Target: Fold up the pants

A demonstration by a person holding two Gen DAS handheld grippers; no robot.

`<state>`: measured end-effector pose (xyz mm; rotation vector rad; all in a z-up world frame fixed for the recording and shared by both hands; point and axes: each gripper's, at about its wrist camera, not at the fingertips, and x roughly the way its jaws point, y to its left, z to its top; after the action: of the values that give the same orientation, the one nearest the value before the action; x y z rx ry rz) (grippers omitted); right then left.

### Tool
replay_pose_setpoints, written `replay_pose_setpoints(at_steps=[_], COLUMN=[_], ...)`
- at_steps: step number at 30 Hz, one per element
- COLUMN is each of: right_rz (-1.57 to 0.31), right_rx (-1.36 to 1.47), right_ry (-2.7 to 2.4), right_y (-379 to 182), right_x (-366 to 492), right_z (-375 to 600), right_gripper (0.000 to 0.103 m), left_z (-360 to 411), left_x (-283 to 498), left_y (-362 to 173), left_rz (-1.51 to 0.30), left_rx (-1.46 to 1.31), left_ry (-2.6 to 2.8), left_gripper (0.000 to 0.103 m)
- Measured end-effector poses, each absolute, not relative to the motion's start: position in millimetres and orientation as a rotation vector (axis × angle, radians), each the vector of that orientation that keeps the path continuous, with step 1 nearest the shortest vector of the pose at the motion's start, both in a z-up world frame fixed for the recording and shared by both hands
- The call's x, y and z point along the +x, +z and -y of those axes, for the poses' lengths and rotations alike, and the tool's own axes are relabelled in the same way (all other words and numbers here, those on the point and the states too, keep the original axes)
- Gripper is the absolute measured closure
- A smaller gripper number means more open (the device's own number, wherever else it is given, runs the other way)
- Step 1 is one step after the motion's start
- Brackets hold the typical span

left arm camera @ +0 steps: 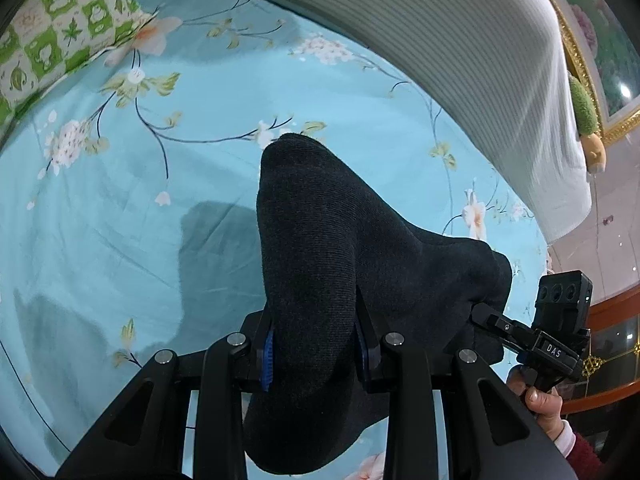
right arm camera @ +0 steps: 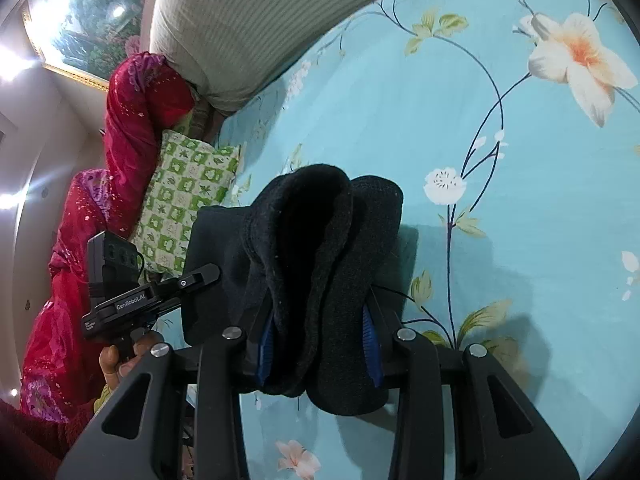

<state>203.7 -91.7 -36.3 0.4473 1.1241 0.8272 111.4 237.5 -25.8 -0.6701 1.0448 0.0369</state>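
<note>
Two hand-held grippers, left [left arm camera: 314, 350] and right [right arm camera: 318, 340], are seen clamped on one pair of dark pants [left arm camera: 320, 264], held lifted above the floral bed sheet [left arm camera: 120, 220]. One checked pillow [right arm camera: 188, 196] is seen at the bed's edge; open sheet is left all around.

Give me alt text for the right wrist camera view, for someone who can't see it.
The right hand-held gripper is clamped on bunched dark pants above a blue floral bedsheet. At left, the left hand-held gripper grips the same pants, near a green checked pillow.
</note>
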Motion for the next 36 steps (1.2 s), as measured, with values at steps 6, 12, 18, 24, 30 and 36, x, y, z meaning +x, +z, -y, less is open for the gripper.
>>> replay_pose_setpoints(at_steps=[6, 12, 18, 24, 30, 36], right_rz=[-1.152, -1.176, -1.157, -1.144, -1.122, -1.089], right_rx=[0.441, 0.438, 0.401, 0.419, 0.398, 0.319], right_ry=[0.812, 0.771, 0.748, 0.717, 0.676, 0.621], right_y=[-42, -50, -51, -48, -41, -28], right_x=[206, 208, 206, 202, 193, 183], right_z=[89, 94, 98, 109, 116, 111], right_gripper=[0.063, 0.054, 0.049, 0.047, 0.047, 0.042], left_z=[-243, -241, -240, -238, -235, -230], left_x=[112, 112, 109, 101, 90, 79], left_y=[-38, -46, -45, -38, -30, -22], left_rz=[-1.062, -1.084, -1.086, -1.087, -1.079, -1.069], left_rx=[-0.676, -0.629, -0.622, -0.592, -0.568, -0.523], left_ry=[0.036, 0.059, 0.072, 0.107, 0.137, 0.162], left_gripper=[0.068, 0.059, 0.054, 0.042, 0.032, 0.031])
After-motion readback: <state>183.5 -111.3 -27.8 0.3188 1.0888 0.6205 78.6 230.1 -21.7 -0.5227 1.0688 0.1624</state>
